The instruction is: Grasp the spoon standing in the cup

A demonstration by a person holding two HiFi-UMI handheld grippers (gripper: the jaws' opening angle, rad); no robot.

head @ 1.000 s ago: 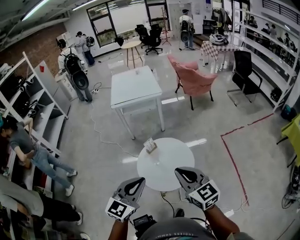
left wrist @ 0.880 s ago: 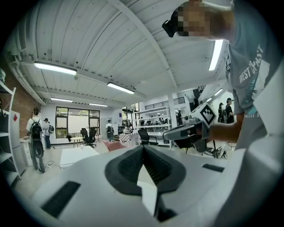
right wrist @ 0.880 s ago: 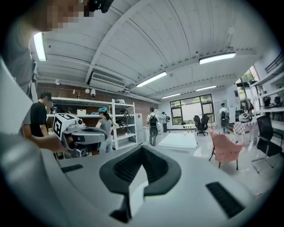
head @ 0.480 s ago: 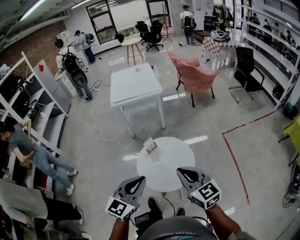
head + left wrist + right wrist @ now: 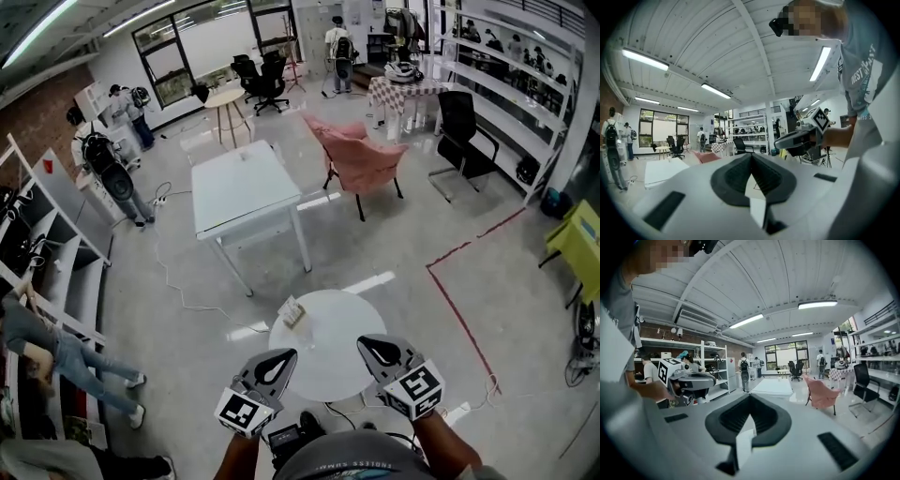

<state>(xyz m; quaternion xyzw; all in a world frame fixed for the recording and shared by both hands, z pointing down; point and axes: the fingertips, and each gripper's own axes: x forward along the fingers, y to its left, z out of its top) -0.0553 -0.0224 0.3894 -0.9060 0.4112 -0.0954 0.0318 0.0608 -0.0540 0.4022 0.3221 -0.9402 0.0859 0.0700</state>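
1. Step in hand: judged from the layout, the approach is only beginning. The person is holding both tools low, just over the near edge of the round white table (image 5: 349, 349).
2. The left gripper (image 5: 279, 360) is showing its jaws pressed together in its own view, with nothing between them. The right gripper (image 5: 371, 347) is doing likewise.
3. Task's thing: neither the cup nor the spoon is showing clearly enough to be made out in any view. Only a small boxy object (image 5: 294, 310) is sitting near the table's far left rim, well apart from both tools.
4. Next move, as a judgement: locating the cup, then spreading one pair of jaws and lowering them around the spoon's upright handle.
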